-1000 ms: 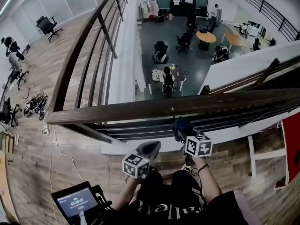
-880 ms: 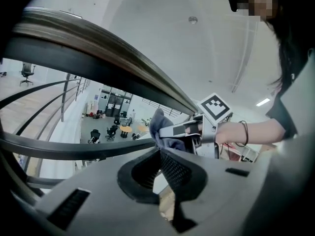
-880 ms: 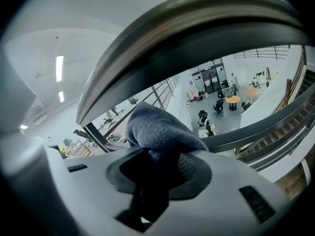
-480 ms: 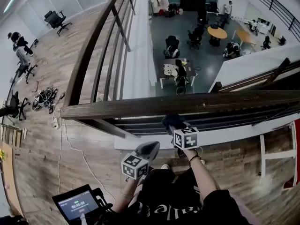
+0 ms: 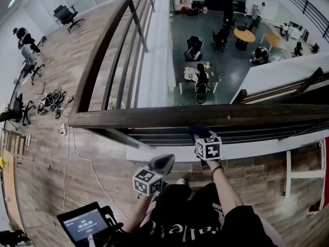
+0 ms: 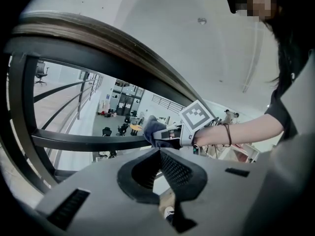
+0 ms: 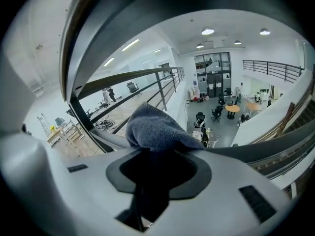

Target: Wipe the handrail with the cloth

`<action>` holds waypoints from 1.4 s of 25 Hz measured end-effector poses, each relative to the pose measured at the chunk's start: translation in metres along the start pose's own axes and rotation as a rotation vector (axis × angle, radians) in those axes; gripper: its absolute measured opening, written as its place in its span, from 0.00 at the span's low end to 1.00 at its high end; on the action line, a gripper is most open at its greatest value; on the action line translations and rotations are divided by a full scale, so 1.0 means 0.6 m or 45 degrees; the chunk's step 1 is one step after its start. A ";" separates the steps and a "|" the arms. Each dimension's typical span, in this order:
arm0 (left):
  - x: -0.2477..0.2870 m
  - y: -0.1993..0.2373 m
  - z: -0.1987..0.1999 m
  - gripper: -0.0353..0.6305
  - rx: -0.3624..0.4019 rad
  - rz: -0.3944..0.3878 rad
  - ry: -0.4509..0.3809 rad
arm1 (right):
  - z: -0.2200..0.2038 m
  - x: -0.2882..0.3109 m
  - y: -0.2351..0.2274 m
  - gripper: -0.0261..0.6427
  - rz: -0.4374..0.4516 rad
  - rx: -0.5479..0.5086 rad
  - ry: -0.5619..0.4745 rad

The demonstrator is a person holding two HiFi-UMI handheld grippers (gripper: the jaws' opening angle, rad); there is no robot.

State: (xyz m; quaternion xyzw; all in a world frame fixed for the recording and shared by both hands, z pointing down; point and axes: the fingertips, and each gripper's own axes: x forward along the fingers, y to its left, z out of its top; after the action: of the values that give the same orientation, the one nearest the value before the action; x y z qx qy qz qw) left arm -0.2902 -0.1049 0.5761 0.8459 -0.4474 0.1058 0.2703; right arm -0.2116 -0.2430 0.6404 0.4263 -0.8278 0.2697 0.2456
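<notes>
The brown wooden handrail runs across the head view, and a second stretch leads away to the top. My right gripper is just under the near rail, on my side, shut on a dark blue cloth. In the right gripper view the cloth bulges up out of the jaws of the gripper, with the rail's underside arching overhead. My left gripper hangs lower and to the left, shut and holding nothing. From the left gripper the cloth shows below the rail.
Dark horizontal bars fill the space under the rail. Beyond it drops an atrium with desks and chairs. A tablet on a stand is at my lower left, cables lie on the wooden floor, and a white shelf stands right.
My right gripper with the cloth has risen closer to the rail, first sliding left, then slightly back right. The left gripper has hardly moved. The head view has shifted a little.
</notes>
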 end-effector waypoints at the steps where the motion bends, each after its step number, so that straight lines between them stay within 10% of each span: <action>1: 0.006 -0.009 0.007 0.06 -0.004 -0.018 -0.002 | 0.003 -0.007 -0.012 0.19 -0.013 0.012 -0.001; 15: 0.127 -0.148 0.064 0.06 0.008 -0.157 0.047 | 0.023 -0.148 -0.254 0.19 -0.237 0.116 -0.087; 35: 0.422 -0.406 0.045 0.06 0.020 -0.150 0.087 | -0.048 -0.377 -0.801 0.19 -0.422 0.115 -0.151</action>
State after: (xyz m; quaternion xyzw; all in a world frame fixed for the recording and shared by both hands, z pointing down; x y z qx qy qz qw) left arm 0.0523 -0.1865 0.5718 0.8688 -0.3865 0.1220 0.2844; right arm 0.3133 -0.3304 0.6316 0.5825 -0.7463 0.2370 0.2180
